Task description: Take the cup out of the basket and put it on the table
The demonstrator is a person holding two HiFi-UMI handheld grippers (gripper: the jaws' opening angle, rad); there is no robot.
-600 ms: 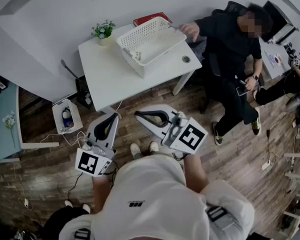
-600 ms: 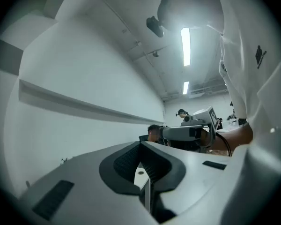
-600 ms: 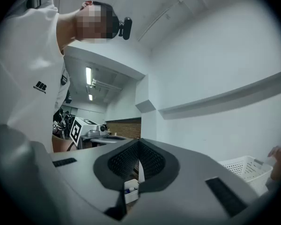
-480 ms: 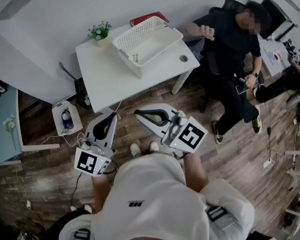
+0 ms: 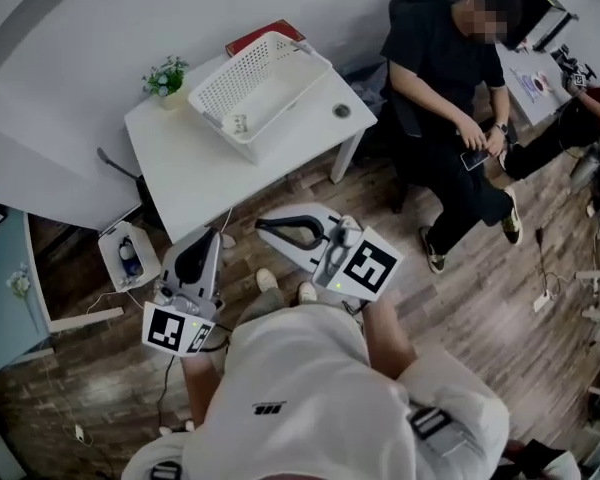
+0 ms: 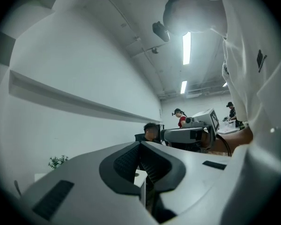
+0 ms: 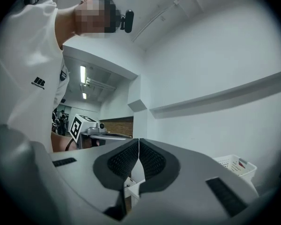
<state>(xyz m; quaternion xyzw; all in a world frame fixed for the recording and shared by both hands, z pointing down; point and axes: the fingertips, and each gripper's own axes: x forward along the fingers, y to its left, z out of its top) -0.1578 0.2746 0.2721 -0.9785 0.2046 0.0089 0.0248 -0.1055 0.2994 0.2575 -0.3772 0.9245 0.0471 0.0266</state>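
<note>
Head view: a person in a white shirt stands on a wooden floor (image 5: 500,298) facing a white worktop (image 5: 205,168), a handheld tool in each hand, both held level and short of the worktop's near edge. At left, the left claw (image 5: 206,240) points up the frame toward the worktop; its own view shows the two jaws pressed together with nothing between them. Just to its right, the right claw (image 5: 263,226) points left across the frame, and its jaws are likewise closed tight and empty.

On the worktop, a small potted plant (image 5: 165,74) sits at the far left corner. Beside it stands the white lattice basket (image 5: 271,133), its long axis running diagonally from lower left to upper right. The cup (image 5: 238,123) is inside the basket, at its lower-left end, pale and too small to tell which way it points or how its axis lies. A red book (image 5: 263,36) shows behind the basket, and a small round object (image 5: 342,111) rests on the worktop to the right. Farther right, a seated person (image 5: 445,73) in black holds a phone (image 5: 471,159).
</note>
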